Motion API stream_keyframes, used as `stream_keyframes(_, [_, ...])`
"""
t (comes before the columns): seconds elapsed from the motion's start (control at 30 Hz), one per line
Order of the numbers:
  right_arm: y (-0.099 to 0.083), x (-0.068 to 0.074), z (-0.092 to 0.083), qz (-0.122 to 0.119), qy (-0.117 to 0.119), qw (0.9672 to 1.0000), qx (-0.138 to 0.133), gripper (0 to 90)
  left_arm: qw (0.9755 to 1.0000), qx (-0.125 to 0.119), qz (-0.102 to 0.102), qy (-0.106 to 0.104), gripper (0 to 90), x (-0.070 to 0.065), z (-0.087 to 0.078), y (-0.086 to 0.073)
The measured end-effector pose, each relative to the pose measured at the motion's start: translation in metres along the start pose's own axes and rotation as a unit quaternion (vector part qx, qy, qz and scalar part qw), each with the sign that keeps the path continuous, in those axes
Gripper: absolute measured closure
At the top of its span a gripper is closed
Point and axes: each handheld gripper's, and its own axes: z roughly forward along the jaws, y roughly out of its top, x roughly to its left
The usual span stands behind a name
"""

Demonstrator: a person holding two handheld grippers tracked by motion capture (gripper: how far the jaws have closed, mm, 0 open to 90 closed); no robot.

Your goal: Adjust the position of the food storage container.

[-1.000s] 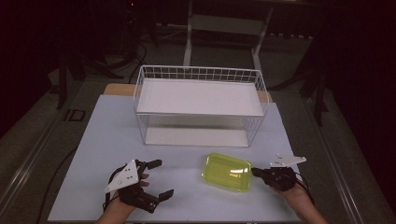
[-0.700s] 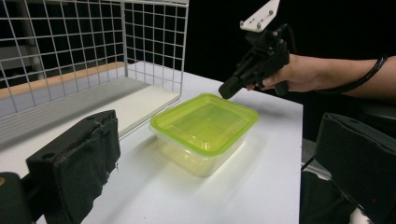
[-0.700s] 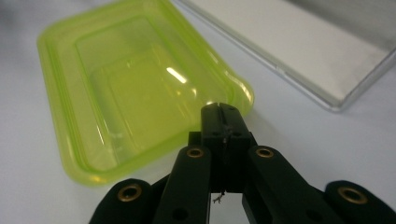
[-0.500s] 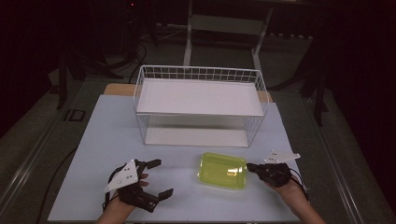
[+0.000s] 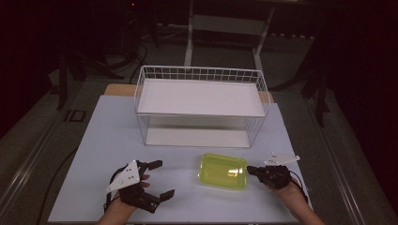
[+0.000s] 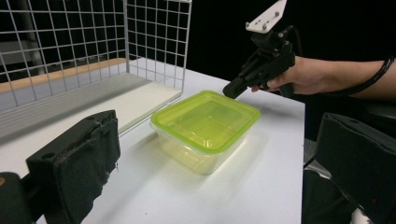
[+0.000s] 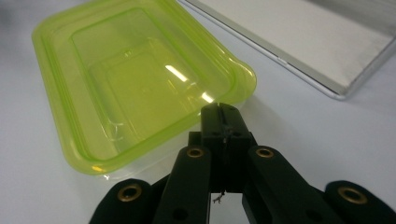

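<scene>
Right gripper view, right gripper (image 7: 223,111) closed, touching container (image 7: 135,79)

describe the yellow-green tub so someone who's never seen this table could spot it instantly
Start at the big white wire basket at the far middle of the pale table. Just in front of its right half, near the person's edge, sits a shallow rectangular translucent yellow-green plastic container with its lid on, the shut right gripper at its right rim. It is the one coloured item; the rest is white or black.
</scene>
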Motion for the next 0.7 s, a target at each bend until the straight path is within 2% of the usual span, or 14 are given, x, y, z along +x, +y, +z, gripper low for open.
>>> stream_keyframes(0.3, [0.012,0.003,0.015,-0.006,0.012,0.9999,-0.001,90.0,1.0000,0.002,0.000,0.004,1.0,0.000,0.000,-0.001])
stream_keyframes(0.7, [0.029,0.017,0.032,-0.031,0.030,0.9991,0.000,90.0,1.0000,0.005,-0.001,0.007,1.0,0.000,0.000,-0.001])
